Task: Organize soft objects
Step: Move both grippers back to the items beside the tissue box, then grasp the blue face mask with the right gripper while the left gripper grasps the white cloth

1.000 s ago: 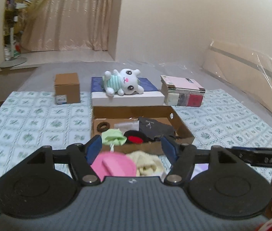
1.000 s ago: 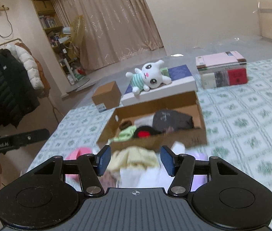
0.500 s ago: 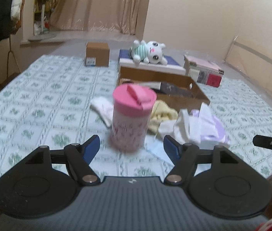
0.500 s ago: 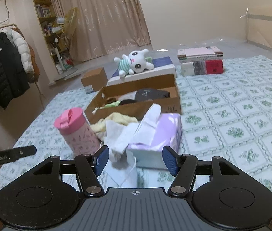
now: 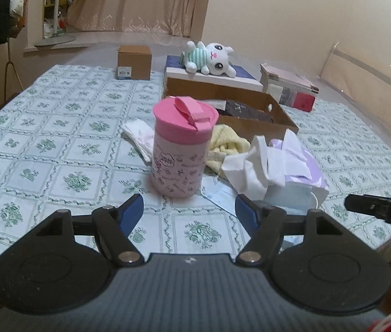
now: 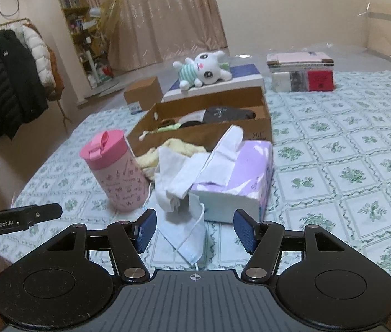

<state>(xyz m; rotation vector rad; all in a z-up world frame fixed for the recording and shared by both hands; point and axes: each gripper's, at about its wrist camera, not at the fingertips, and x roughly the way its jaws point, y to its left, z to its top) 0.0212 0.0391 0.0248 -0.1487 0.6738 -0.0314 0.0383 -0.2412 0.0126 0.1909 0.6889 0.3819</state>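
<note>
Cardboard box (image 6: 212,132) already holds soft clothing; just before it, yellow towel (image 6: 179,149) and face mask (image 6: 187,238) await sorting, while left gripper (image 5: 188,213) and right gripper (image 6: 194,228) hover, jaws spread and empty.

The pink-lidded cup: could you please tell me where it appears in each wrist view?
Left wrist: pink-lidded cup stands centre, just beyond the open left gripper.
Right wrist: cup stands left of centre, beside the tissue box.
Shared landmark: plush bunny behind the cardboard box.
</note>
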